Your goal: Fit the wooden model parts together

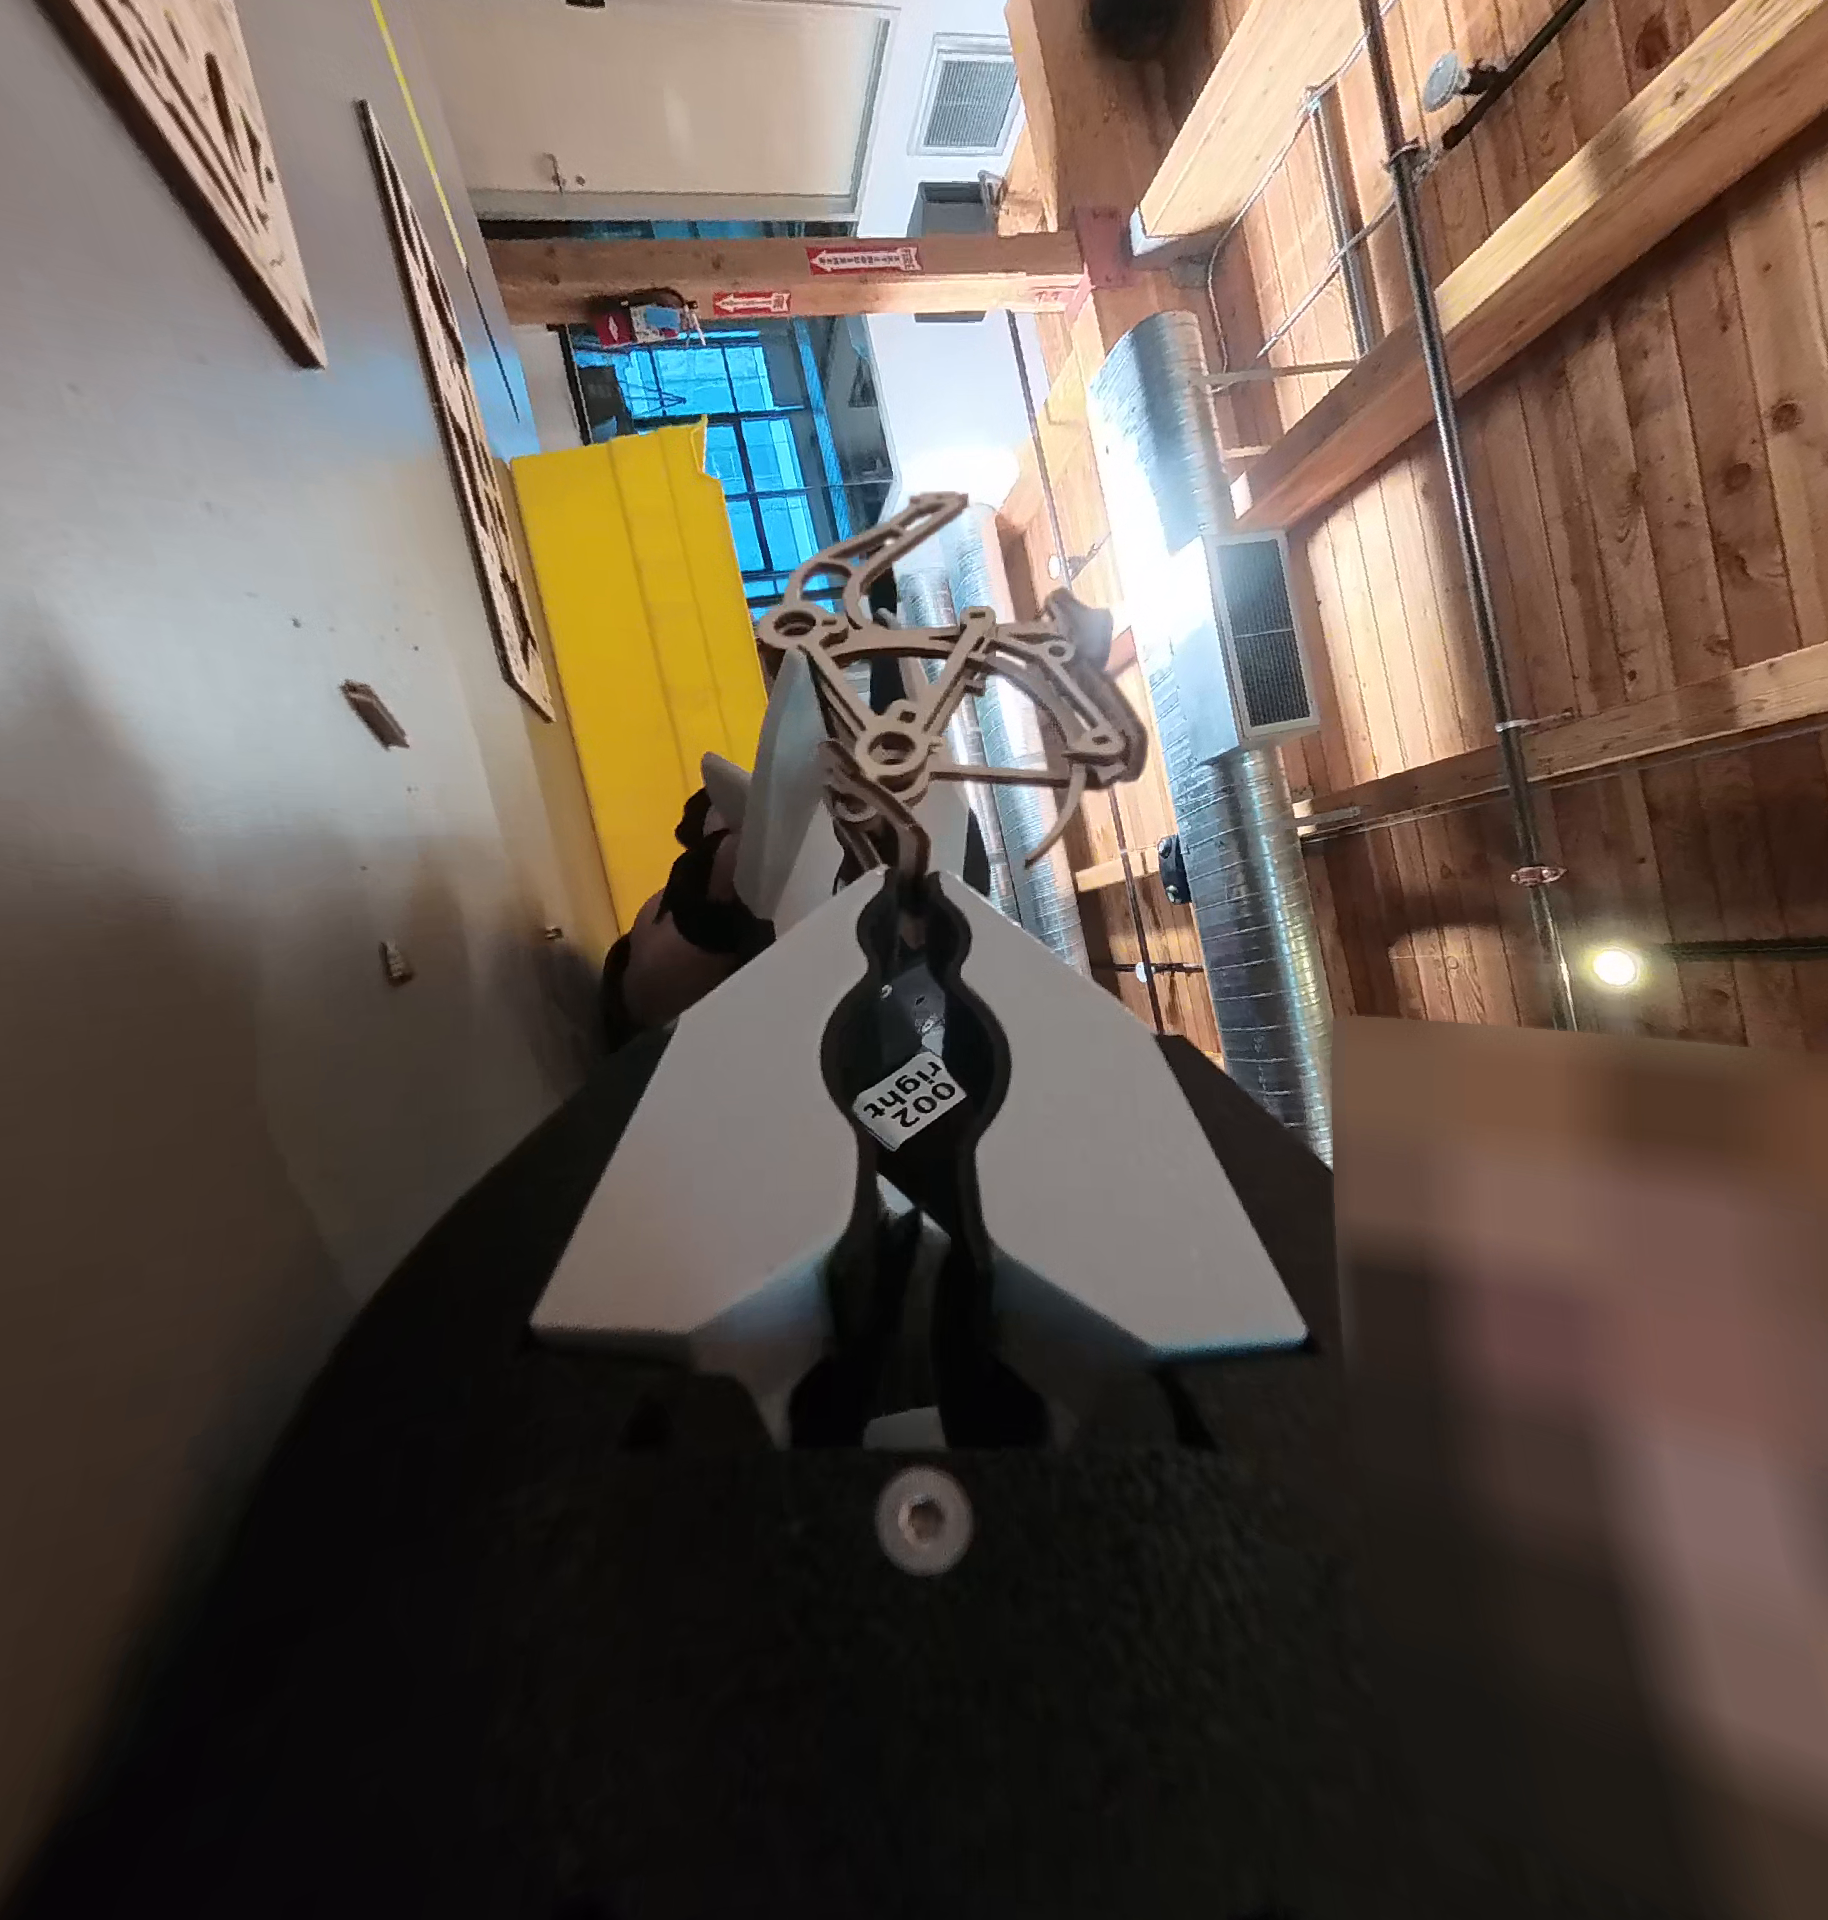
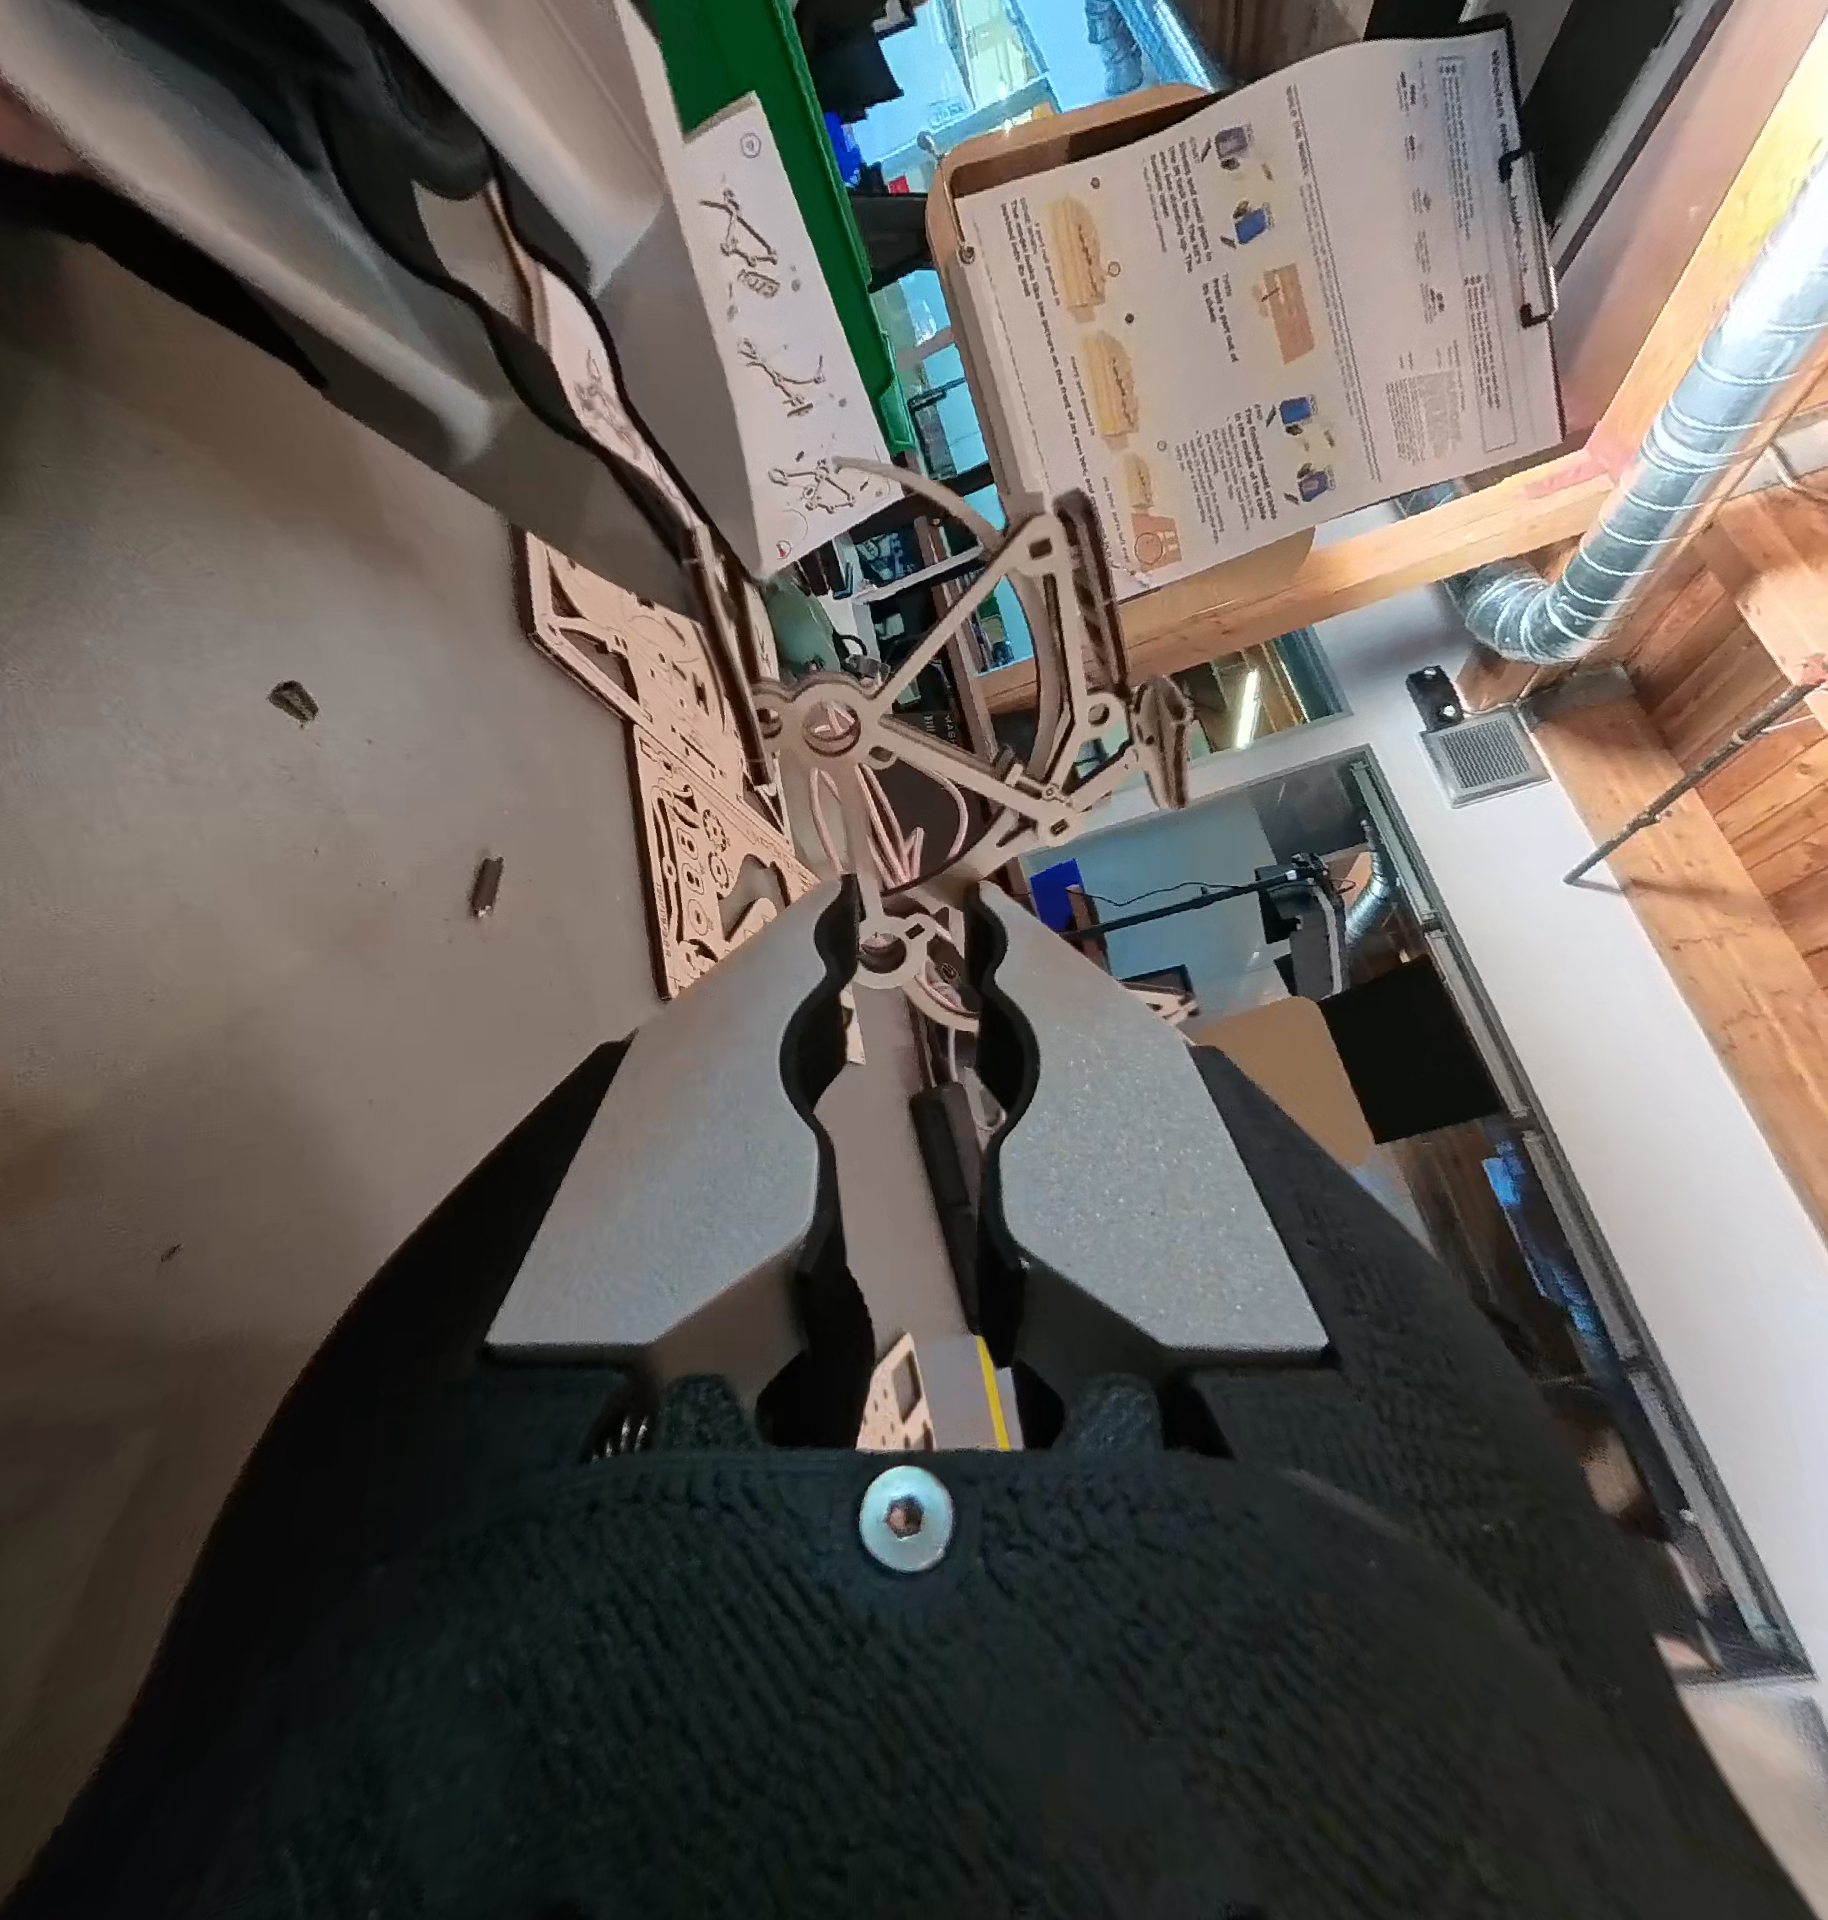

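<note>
A partly built wooden model (image 1: 894, 675), an openwork frame with ring joints and a curved arc, is held in the air between both grippers. My left gripper (image 1: 905, 883) is shut on the model's near end. My right gripper shows beyond it (image 1: 775, 769), gripping the same model from the left side. In the right wrist view the model (image 2: 993, 727) stands in front of my right gripper (image 2: 905, 894), whose jaws are closed on a ring-shaped end of the frame (image 2: 884, 951). Both views are rolled sideways, with the table on the left.
Laser-cut wooden part sheets (image 2: 671, 769) lie on the grey table (image 2: 266, 935), also in the left wrist view (image 1: 463, 436). Small loose wooden pieces (image 2: 487, 883) lie nearby. An instruction sheet (image 2: 775, 343), a clipboard with a printed page (image 2: 1253, 291), a green bin (image 2: 785, 156) and a yellow bin (image 1: 629, 644) stand behind.
</note>
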